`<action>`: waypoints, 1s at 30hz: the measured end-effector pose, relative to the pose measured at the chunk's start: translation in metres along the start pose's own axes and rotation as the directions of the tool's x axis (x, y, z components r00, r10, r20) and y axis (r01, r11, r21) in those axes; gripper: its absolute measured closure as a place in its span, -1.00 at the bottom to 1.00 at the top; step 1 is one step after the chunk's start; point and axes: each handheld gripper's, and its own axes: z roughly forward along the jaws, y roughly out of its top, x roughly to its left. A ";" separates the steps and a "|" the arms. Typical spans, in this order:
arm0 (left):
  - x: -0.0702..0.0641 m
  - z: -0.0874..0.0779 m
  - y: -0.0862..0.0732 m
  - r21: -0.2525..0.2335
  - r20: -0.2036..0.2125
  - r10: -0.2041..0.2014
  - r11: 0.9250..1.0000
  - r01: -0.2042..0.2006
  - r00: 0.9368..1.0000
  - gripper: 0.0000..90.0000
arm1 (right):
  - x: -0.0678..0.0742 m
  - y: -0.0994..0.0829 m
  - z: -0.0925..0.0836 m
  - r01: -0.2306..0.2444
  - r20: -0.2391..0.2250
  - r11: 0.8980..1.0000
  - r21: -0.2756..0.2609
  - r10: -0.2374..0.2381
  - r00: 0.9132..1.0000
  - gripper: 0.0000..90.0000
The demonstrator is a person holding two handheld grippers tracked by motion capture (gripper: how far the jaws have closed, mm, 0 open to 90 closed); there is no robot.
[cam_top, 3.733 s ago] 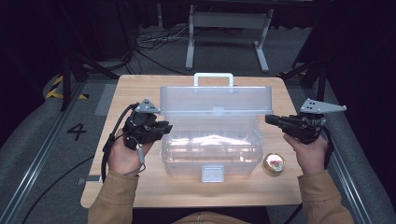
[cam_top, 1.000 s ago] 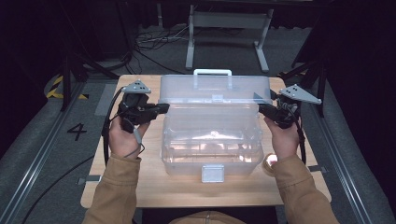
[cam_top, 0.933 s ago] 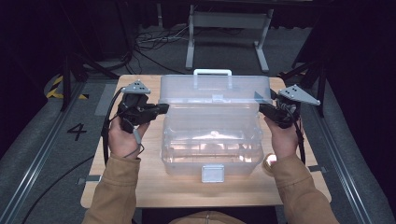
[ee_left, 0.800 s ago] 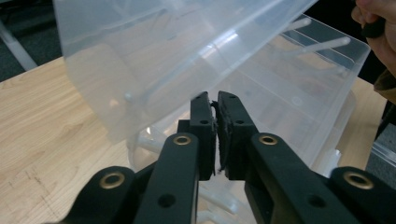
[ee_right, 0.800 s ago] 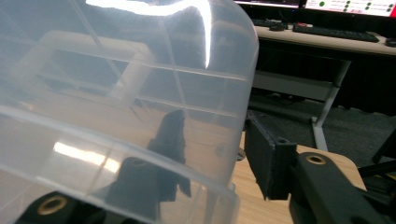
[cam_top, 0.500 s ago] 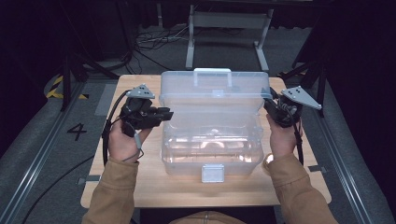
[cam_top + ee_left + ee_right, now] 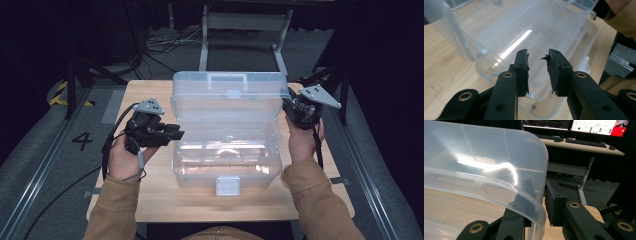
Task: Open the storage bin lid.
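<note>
A clear plastic box (image 7: 227, 160) stands in the middle of the wooden table (image 7: 150, 200), its lid (image 7: 227, 100) raised nearly upright at the back. My right gripper (image 7: 289, 107) holds the lid's right edge. In the right gripper view the lid's rim (image 7: 534, 202) sits between the jaws of that gripper (image 7: 540, 187), one jaw seen through the plastic. My left gripper (image 7: 177, 135) hovers at the box's left wall. Its jaws have just been opening, and the gripper (image 7: 537, 56) has nothing between its pads above the box (image 7: 549, 25).
A white latch (image 7: 227, 185) hangs on the box's front wall, and a handle (image 7: 227, 80) sits on the lid's top. Behind the table stand a metal frame (image 7: 245, 30) and loose cables. A desk with monitors (image 7: 579, 125) lies beyond the lid.
The lid has swung up from half raised to nearly upright. The left gripper let go, opened and dropped to the box's left wall. The right gripper stays at the lid's right edge.
</note>
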 end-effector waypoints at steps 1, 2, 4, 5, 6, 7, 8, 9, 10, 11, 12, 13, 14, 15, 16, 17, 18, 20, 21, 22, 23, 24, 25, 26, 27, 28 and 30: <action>-0.003 0.000 0.000 0.015 0.007 0.011 1.000 -0.011 1.000 0.52 | -0.001 0.001 0.001 0.002 -0.002 1.000 0.004 -0.002 1.000 0.72; -0.003 0.000 0.000 0.015 0.007 0.011 1.000 -0.011 1.000 0.51 | -0.001 0.001 0.001 0.002 -0.002 1.000 0.004 -0.002 1.000 0.72; -0.009 0.001 -0.001 0.038 0.021 0.032 0.999 -0.033 0.999 0.50 | -0.002 0.002 0.003 0.005 -0.007 1.000 0.007 -0.005 1.000 0.72; -0.012 0.001 -0.002 0.049 0.030 0.042 0.998 -0.043 0.999 0.49 | -0.002 0.002 0.003 0.006 -0.009 1.000 0.008 -0.006 1.000 0.72; -0.015 0.002 -0.003 0.064 0.038 0.056 0.996 -0.058 0.998 0.48 | -0.003 0.002 0.004 0.010 -0.010 1.000 0.010 -0.010 1.000 0.72; -0.019 0.003 -0.004 0.075 0.049 0.066 0.995 -0.069 0.997 0.47 | -0.003 0.003 0.005 0.014 -0.013 1.000 0.014 -0.013 1.000 0.72; -0.021 0.005 -0.004 0.088 0.058 0.076 0.993 -0.081 0.995 0.44 | -0.004 0.004 0.007 0.017 -0.017 1.000 0.020 -0.016 1.000 0.72; -0.021 0.005 -0.004 0.088 0.058 0.076 0.993 -0.081 0.995 0.44 | -0.005 0.005 0.008 0.016 -0.021 1.000 0.023 -0.016 1.000 0.71; -0.024 0.007 -0.006 0.104 0.071 0.081 0.991 -0.088 0.994 0.44 | -0.005 0.005 0.008 0.016 -0.021 1.000 0.023 -0.016 1.000 0.71; -0.026 0.010 -0.007 0.119 0.080 0.088 0.988 -0.097 0.993 0.44 | -0.006 0.006 0.010 0.013 -0.027 1.000 0.028 -0.012 1.000 0.71; -0.029 0.016 -0.009 0.150 0.091 0.101 0.982 -0.114 0.991 0.42 | -0.007 0.008 0.012 0.014 -0.032 0.999 0.035 -0.013 0.999 0.71; -0.031 0.019 -0.011 0.166 0.100 0.103 0.979 -0.118 0.990 0.42 | -0.007 0.008 0.013 0.013 -0.035 0.999 0.036 -0.012 0.999 0.71; -0.031 0.019 -0.011 0.166 0.100 0.103 0.979 -0.118 0.990 0.42 | -0.007 0.008 0.013 0.013 -0.035 0.999 0.036 -0.012 0.999 0.71; -0.032 0.026 -0.013 0.194 0.116 0.101 0.973 -0.123 0.988 0.42 | -0.008 0.009 0.014 0.014 -0.037 0.999 0.039 -0.013 0.999 0.71; -0.033 0.030 -0.015 0.217 0.128 0.110 0.967 -0.136 0.986 0.41 | -0.008 0.009 0.016 0.011 -0.041 0.999 0.037 -0.009 0.999 0.70; -0.034 0.035 -0.016 0.234 0.134 0.123 0.960 -0.152 0.983 0.38 | -0.009 0.009 0.017 0.009 -0.046 0.999 0.035 -0.007 0.999 0.70; -0.036 0.039 -0.017 0.254 0.139 0.134 0.953 -0.166 0.981 0.36 | -0.010 0.009 0.018 0.003 -0.051 0.999 0.037 -0.001 0.999 0.70; -0.037 0.046 -0.019 0.278 0.157 0.140 0.944 -0.180 0.978 0.35 | -0.012 0.010 0.020 -0.002 -0.058 0.999 0.044 0.005 0.998 0.70; -0.037 0.049 -0.020 0.285 0.161 0.144 0.940 -0.186 0.976 0.35 | -0.012 0.010 0.021 0.000 -0.060 0.999 0.045 0.002 0.998 0.70; -0.037 0.052 -0.021 0.296 0.165 0.137 0.938 -0.182 0.977 0.35 | -0.012 0.011 0.022 0.001 -0.060 0.999 0.049 0.002 0.998 0.70; -0.037 0.052 -0.021 0.296 0.165 0.137 0.938 -0.182 0.977 0.35 | -0.012 0.011 0.022 0.001 -0.060 0.999 0.049 0.002 0.998 0.70; -0.037 0.058 -0.023 0.320 0.171 0.136 0.929 -0.186 0.976 0.35 | -0.013 0.012 0.023 0.004 -0.063 0.998 0.055 -0.001 0.998 0.70; -0.037 0.058 -0.023 0.320 0.171 0.136 0.929 -0.186 0.976 0.35 | -0.013 0.012 0.023 0.004 -0.063 0.998 0.055 -0.001 0.998 0.70; -0.037 0.061 -0.023 0.332 0.177 0.136 0.924 -0.190 0.975 0.34 | -0.013 0.013 0.024 0.010 -0.064 0.998 0.061 -0.006 0.998 0.70; -0.036 0.063 -0.024 0.340 0.179 0.135 0.921 -0.190 0.975 0.34 | -0.013 0.013 0.024 0.010 -0.064 0.998 0.061 -0.006 0.998 0.70; -0.036 0.066 -0.025 0.348 0.177 0.133 0.918 -0.189 0.975 0.34 | -0.014 0.013 0.025 0.013 -0.067 0.998 0.063 -0.008 0.998 0.70; -0.035 0.072 -0.027 0.365 0.178 0.129 0.912 -0.187 0.976 0.30 | -0.014 0.014 0.026 0.015 -0.069 0.998 0.069 -0.010 0.998 0.70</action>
